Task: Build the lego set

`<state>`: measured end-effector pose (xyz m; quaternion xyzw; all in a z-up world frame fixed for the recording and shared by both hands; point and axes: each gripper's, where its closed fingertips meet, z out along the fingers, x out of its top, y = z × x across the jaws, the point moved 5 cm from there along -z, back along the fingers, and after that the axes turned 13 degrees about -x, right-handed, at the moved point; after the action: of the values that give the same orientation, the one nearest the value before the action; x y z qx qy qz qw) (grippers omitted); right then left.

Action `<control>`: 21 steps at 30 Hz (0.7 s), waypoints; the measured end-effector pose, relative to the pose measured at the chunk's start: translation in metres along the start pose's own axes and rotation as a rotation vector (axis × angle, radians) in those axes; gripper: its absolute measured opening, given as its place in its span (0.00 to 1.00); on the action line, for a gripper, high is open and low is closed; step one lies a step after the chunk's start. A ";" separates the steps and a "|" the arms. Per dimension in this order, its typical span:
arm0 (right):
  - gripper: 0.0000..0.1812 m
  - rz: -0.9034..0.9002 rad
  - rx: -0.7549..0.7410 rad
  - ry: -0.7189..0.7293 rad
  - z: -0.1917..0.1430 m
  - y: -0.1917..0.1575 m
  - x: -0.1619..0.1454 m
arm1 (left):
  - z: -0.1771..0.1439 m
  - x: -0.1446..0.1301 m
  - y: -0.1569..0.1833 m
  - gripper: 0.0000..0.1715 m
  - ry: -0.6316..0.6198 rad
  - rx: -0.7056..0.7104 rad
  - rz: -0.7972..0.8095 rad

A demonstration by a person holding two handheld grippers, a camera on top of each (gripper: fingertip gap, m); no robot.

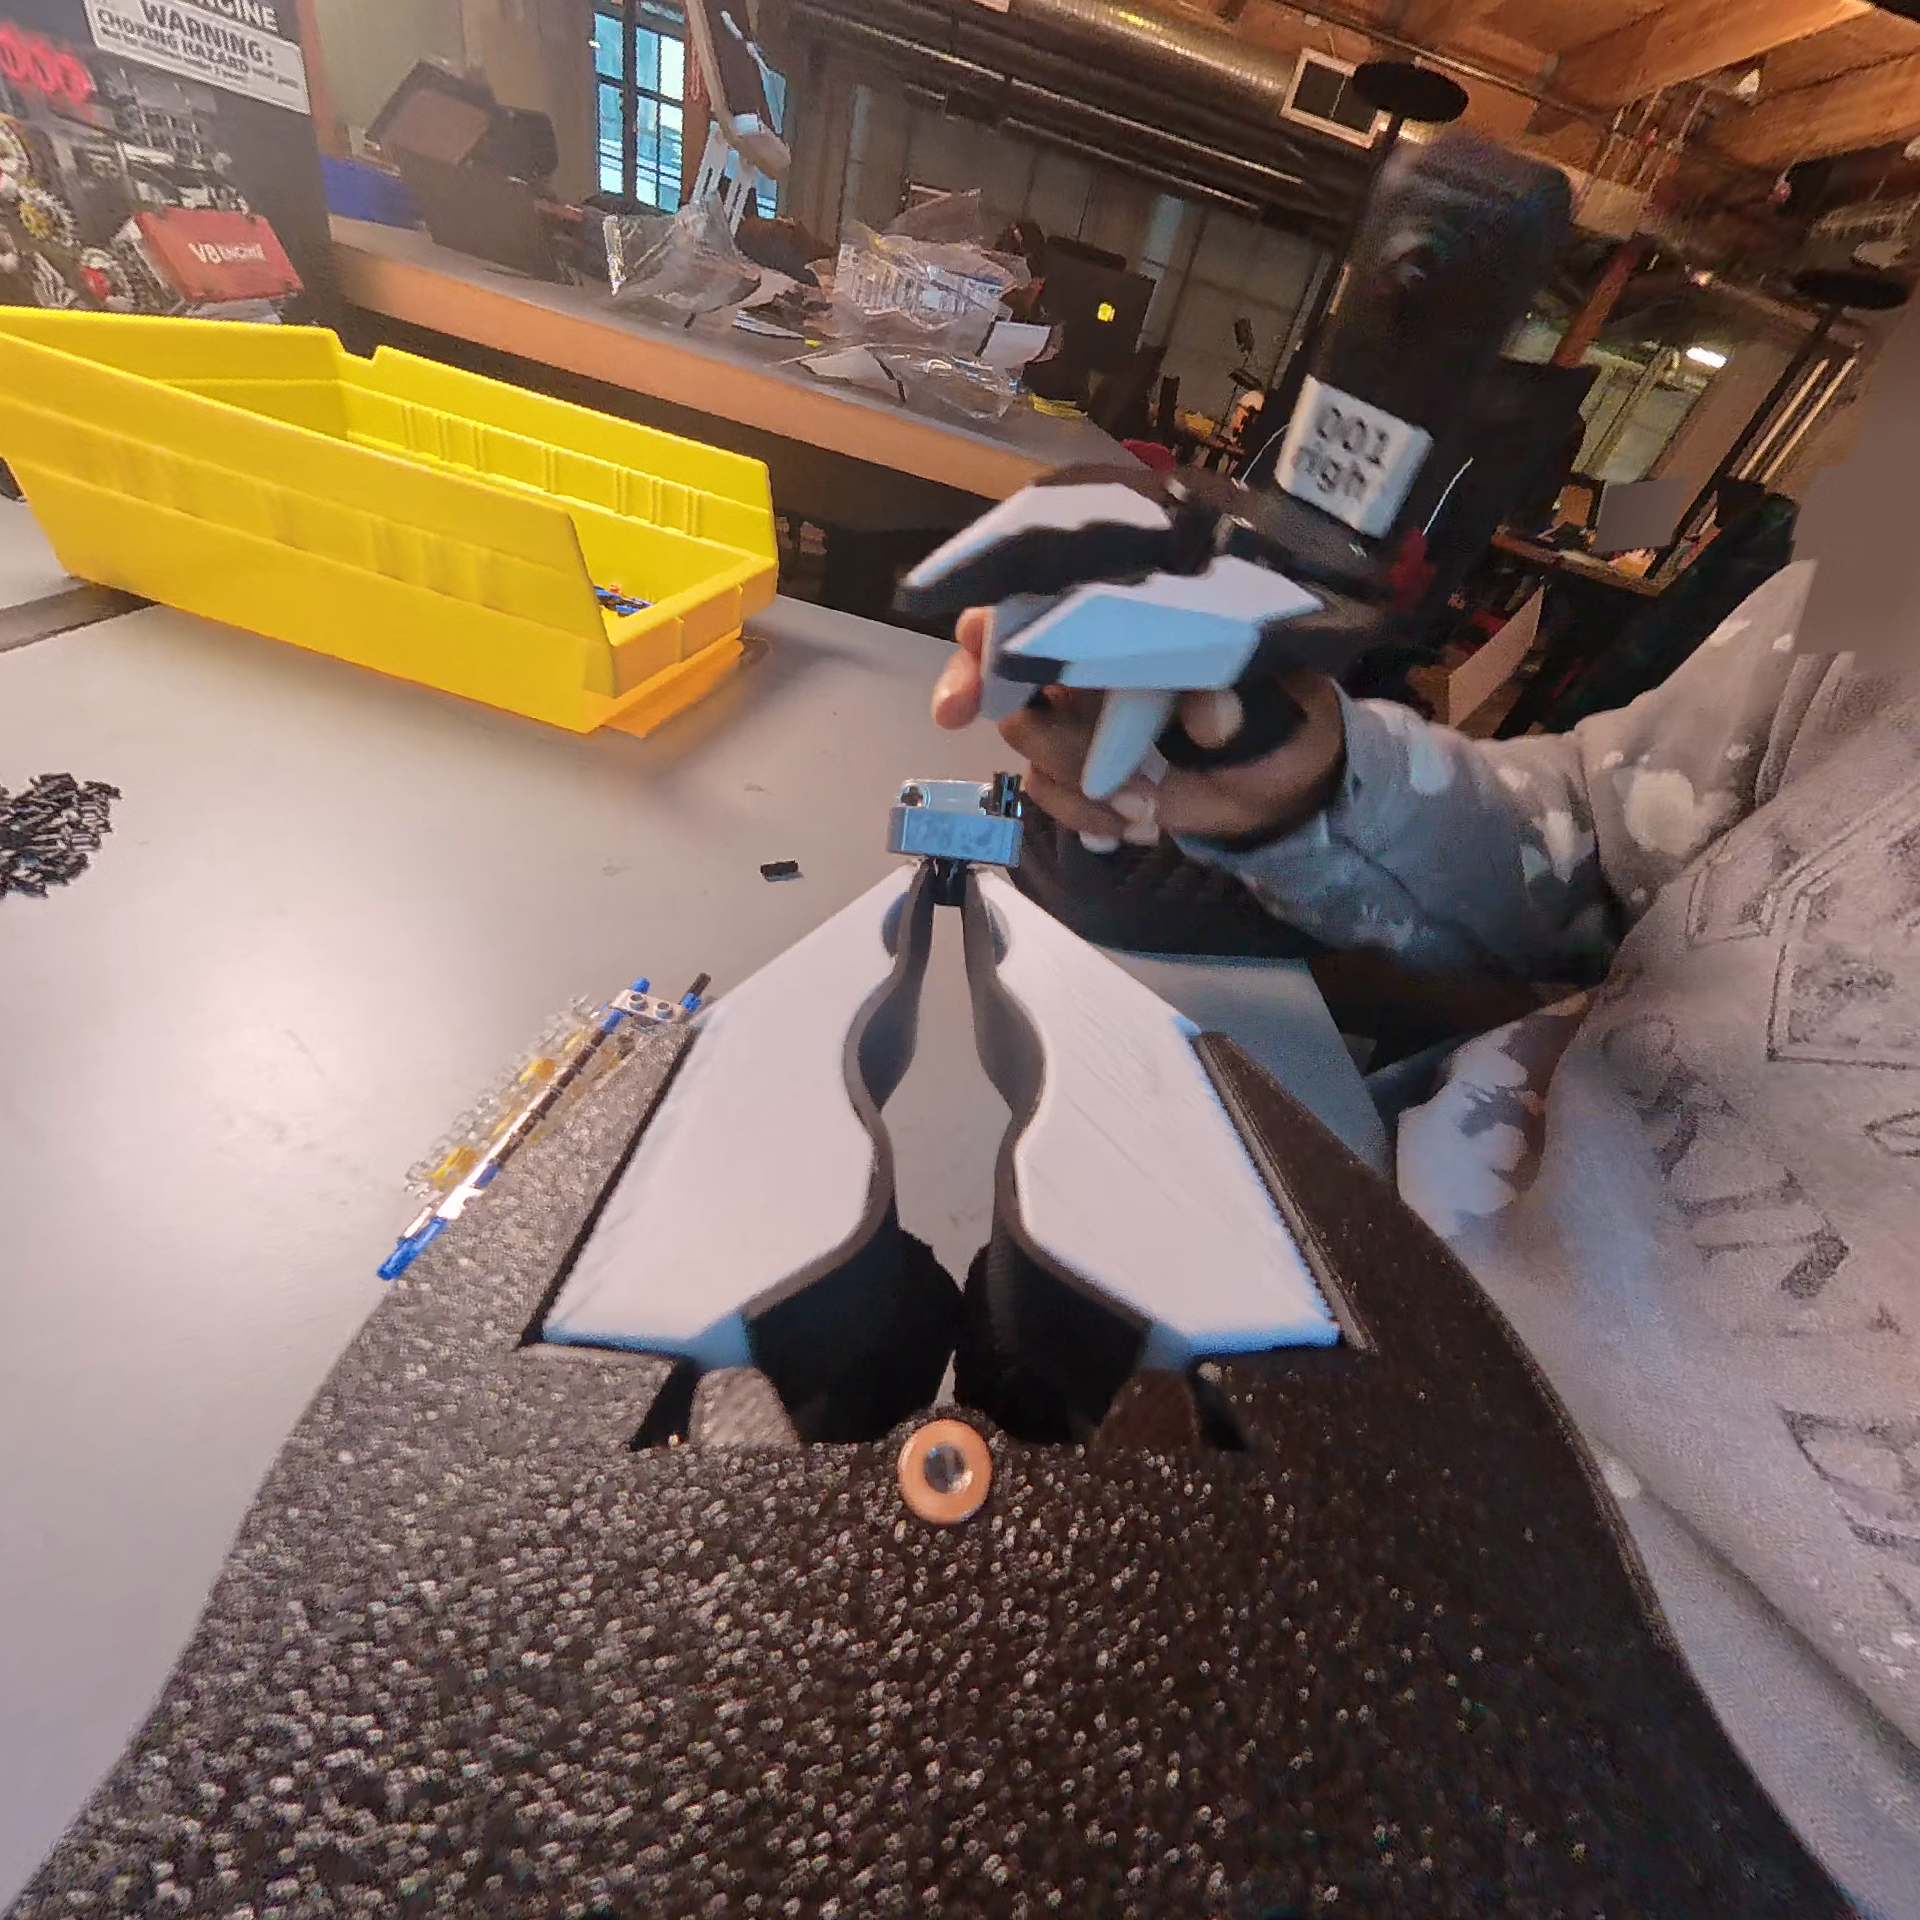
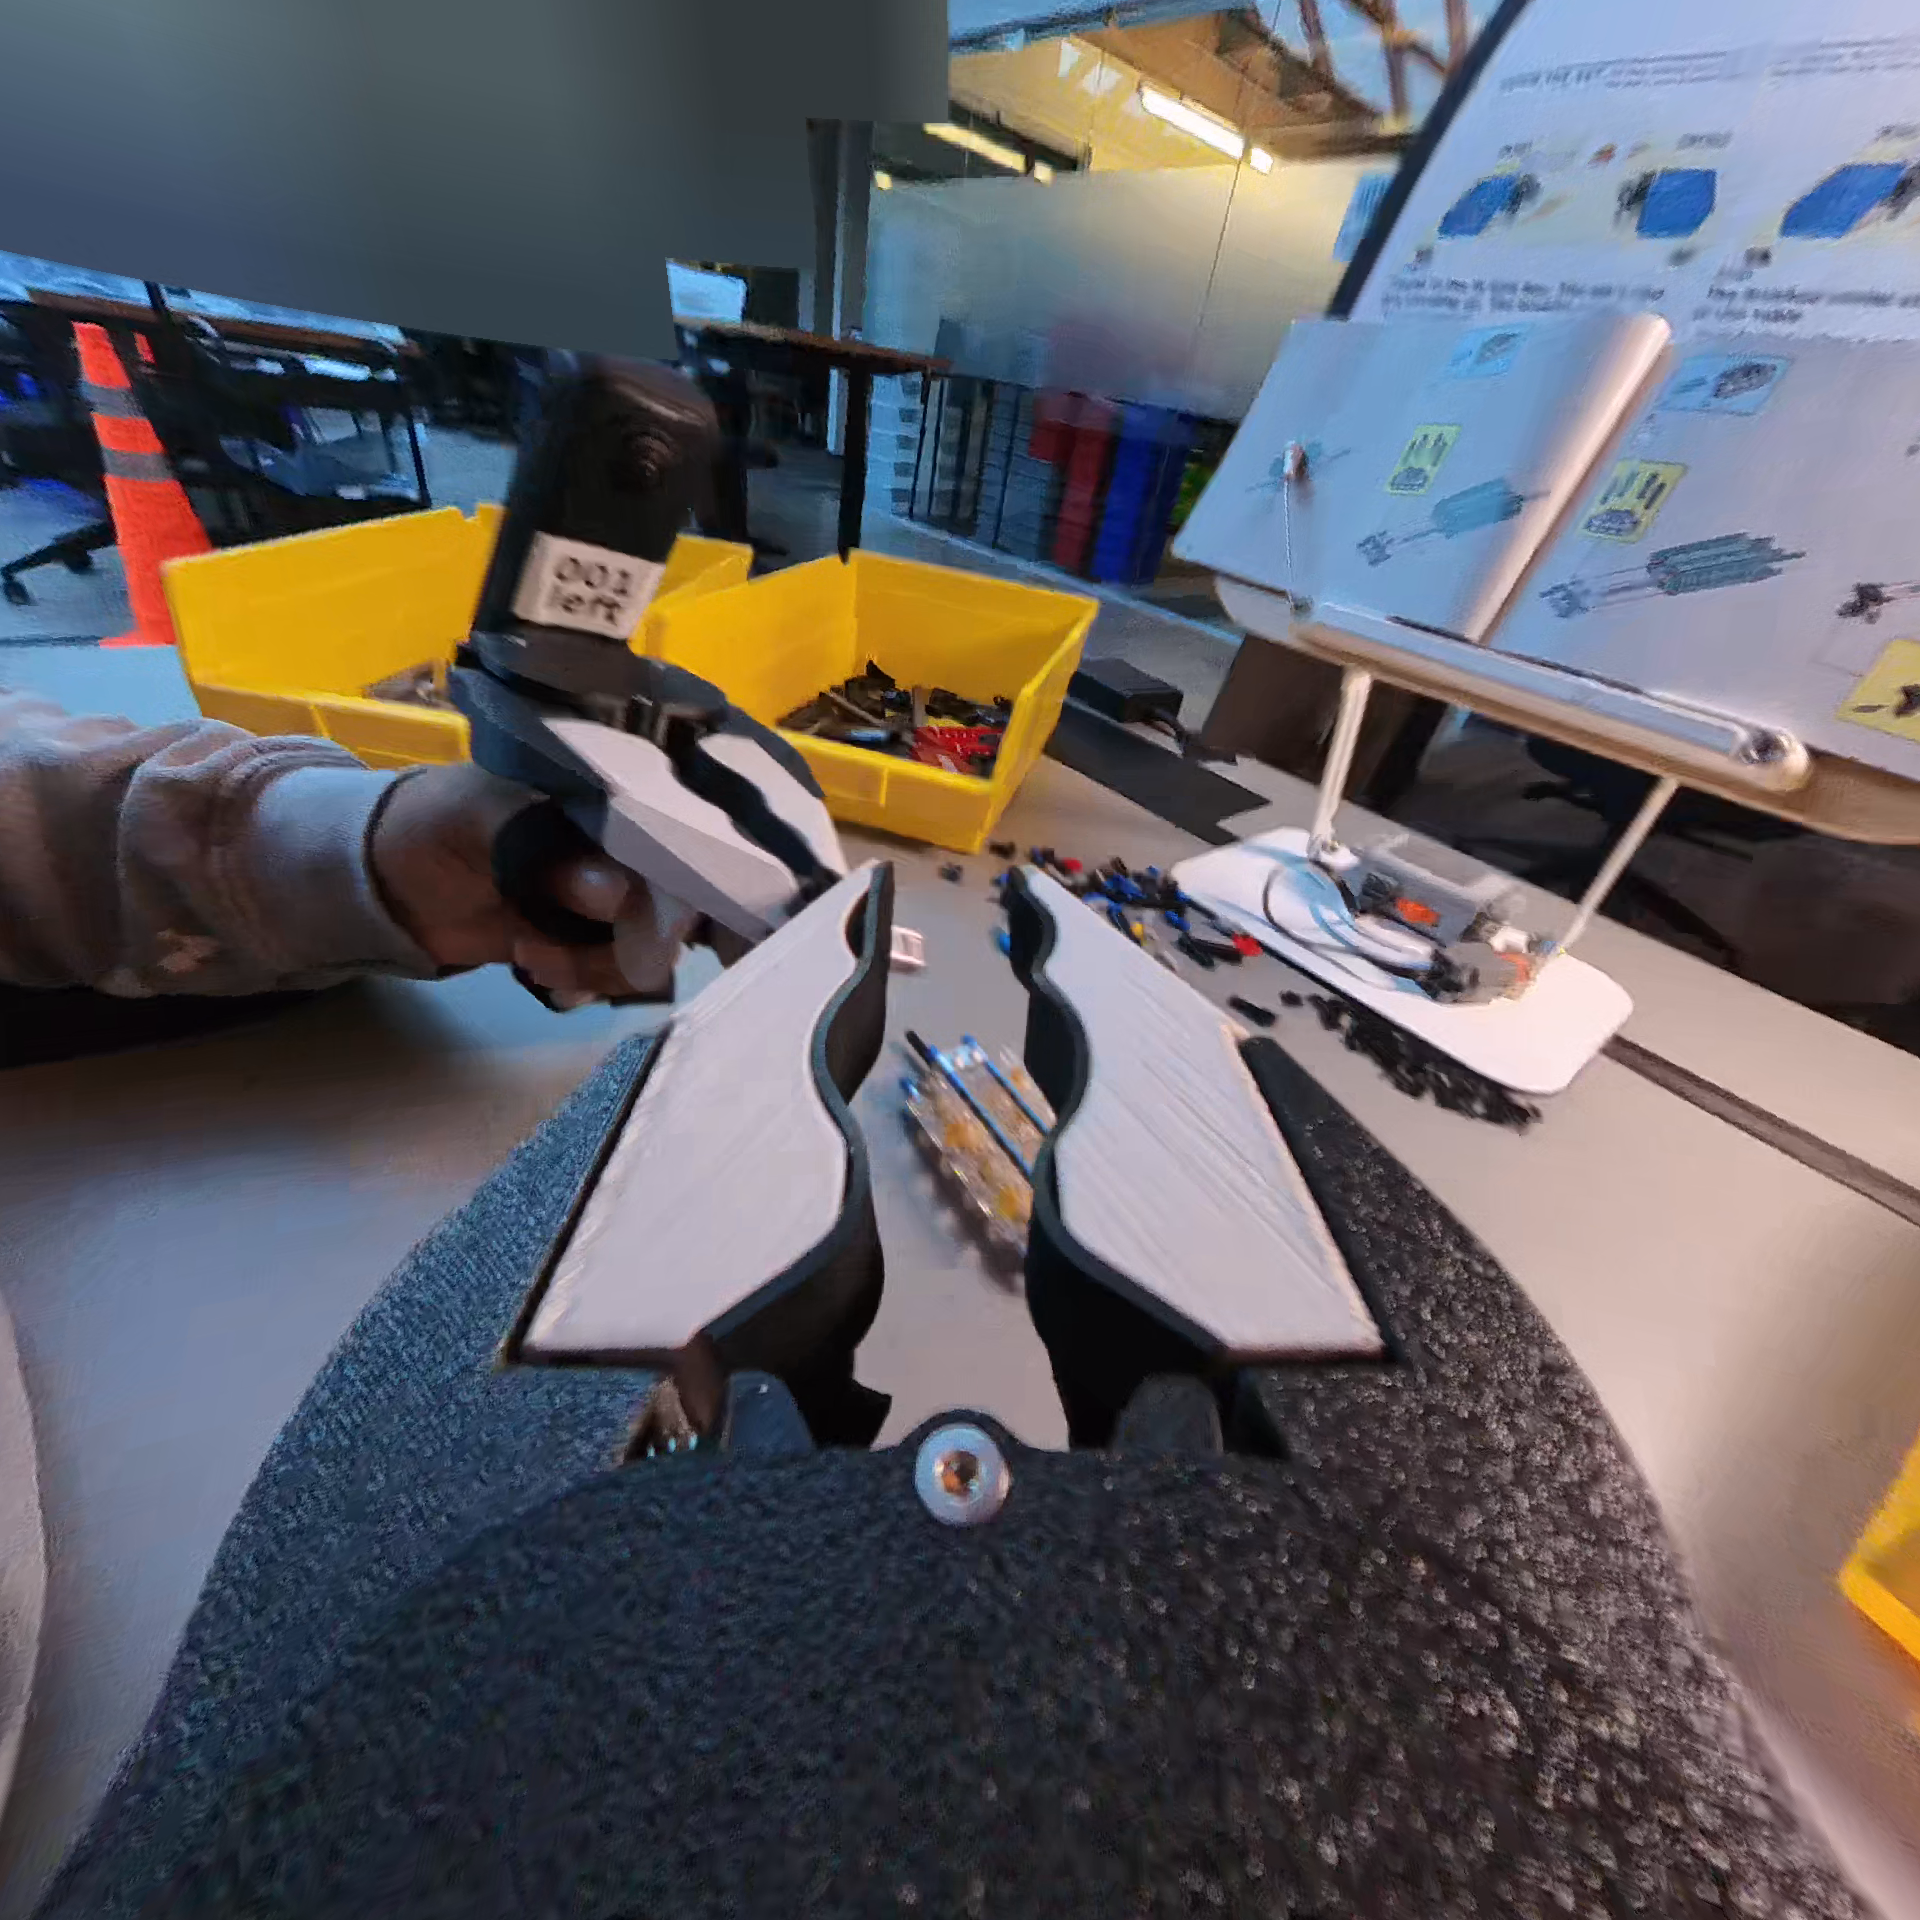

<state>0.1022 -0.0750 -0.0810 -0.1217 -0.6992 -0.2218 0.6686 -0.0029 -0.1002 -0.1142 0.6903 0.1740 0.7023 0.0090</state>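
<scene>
In the left wrist view my left gripper (image 1: 948, 883) is shut on a short black pin that sticks out under a small grey block (image 1: 954, 831), and holds the block above the table. A second black pin (image 1: 1006, 792) stands up from the block's right hole. My right gripper (image 1: 956, 623) hovers just above and behind the block with its fingers apart and nothing between them. In the right wrist view my right gripper (image 2: 951, 883) is open and empty. The left gripper (image 2: 805, 873) comes in from the left, its tips hidden behind my left finger, and the grey block (image 2: 909, 948) shows just past them.
A clear assembly with blue pins (image 1: 540, 1101) lies on the grey table, also in the right wrist view (image 2: 977, 1122). There are a loose black pin (image 1: 779, 871), a pile of black pins (image 1: 52, 831), yellow bins (image 1: 416, 520) (image 2: 873, 800), a booklet on a stand (image 2: 1558, 468) and a white base with grey parts (image 2: 1455, 935). My right fingertips sit around 4 centimetres from my left ones.
</scene>
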 end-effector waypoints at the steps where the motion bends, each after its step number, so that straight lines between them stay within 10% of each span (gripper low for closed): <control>1: 0.11 -0.010 0.004 -0.078 -0.003 0.018 -0.004 | 0.000 0.000 0.001 0.02 -0.010 -0.001 0.020; 7: 0.13 -0.055 0.045 -0.708 -0.031 0.109 -0.097 | 0.005 -0.007 0.006 0.02 -0.098 -0.003 0.090; 15: 0.09 -0.074 0.017 -0.808 -0.034 0.115 -0.137 | 0.010 -0.068 -0.013 0.02 -0.579 0.081 0.095; 21: 0.02 -0.112 0.012 -0.800 -0.029 0.119 -0.138 | 0.013 -0.087 -0.015 0.02 -0.686 0.087 0.088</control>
<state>0.1937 0.0330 -0.1997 -0.1565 -0.9110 -0.1890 0.3315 0.0101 -0.1051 -0.2022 0.8928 0.1606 0.4208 0.0070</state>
